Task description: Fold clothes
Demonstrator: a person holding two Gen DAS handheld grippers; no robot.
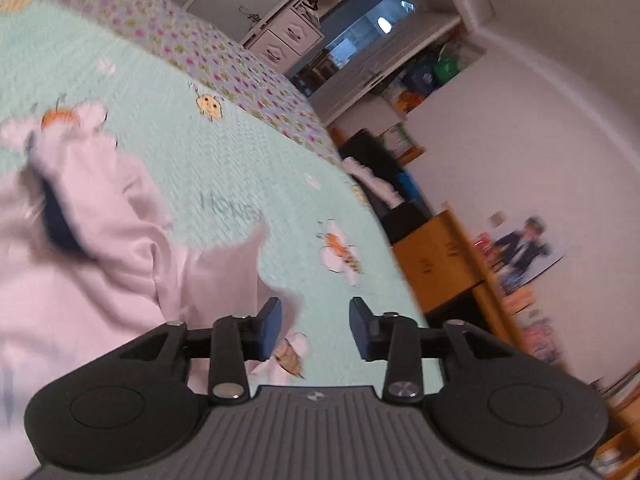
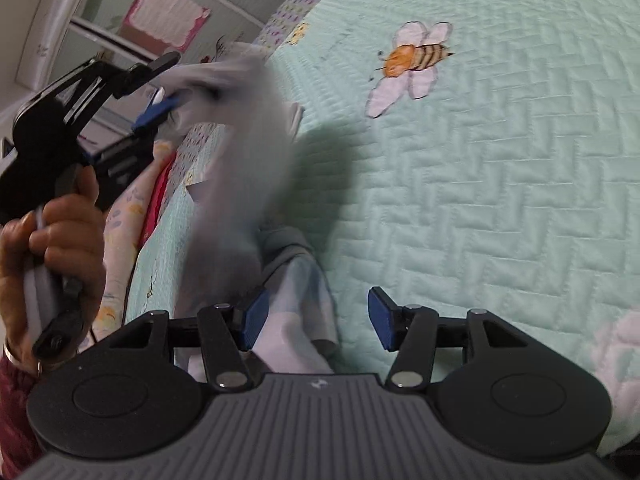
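Observation:
A pale pink-white garment [image 1: 100, 240] with a dark blue patch lies bunched on the mint bee-print bedspread [image 1: 180, 140] at the left of the left wrist view. Its edge reaches beside the left finger of my left gripper [image 1: 316, 328], which is open with only bedspread between its pads. In the right wrist view the garment [image 2: 248, 152] is a blurred pale mass rising from the bedspread [image 2: 480, 200] up to my left gripper [image 2: 164, 84], held by a hand [image 2: 60, 232]. My right gripper [image 2: 318, 320] is open, and a light blue-white fold of cloth [image 2: 296, 300] lies between its fingers near the left pad.
The bed's floral border [image 1: 240, 60] runs along the far edge. Beyond it stand white drawers [image 1: 288, 36], shelves, a dark seat and a wooden cabinet [image 1: 440, 256]. Left of the bed in the right wrist view are colourful fabrics [image 2: 160, 184] and a wall shelf [image 2: 164, 16].

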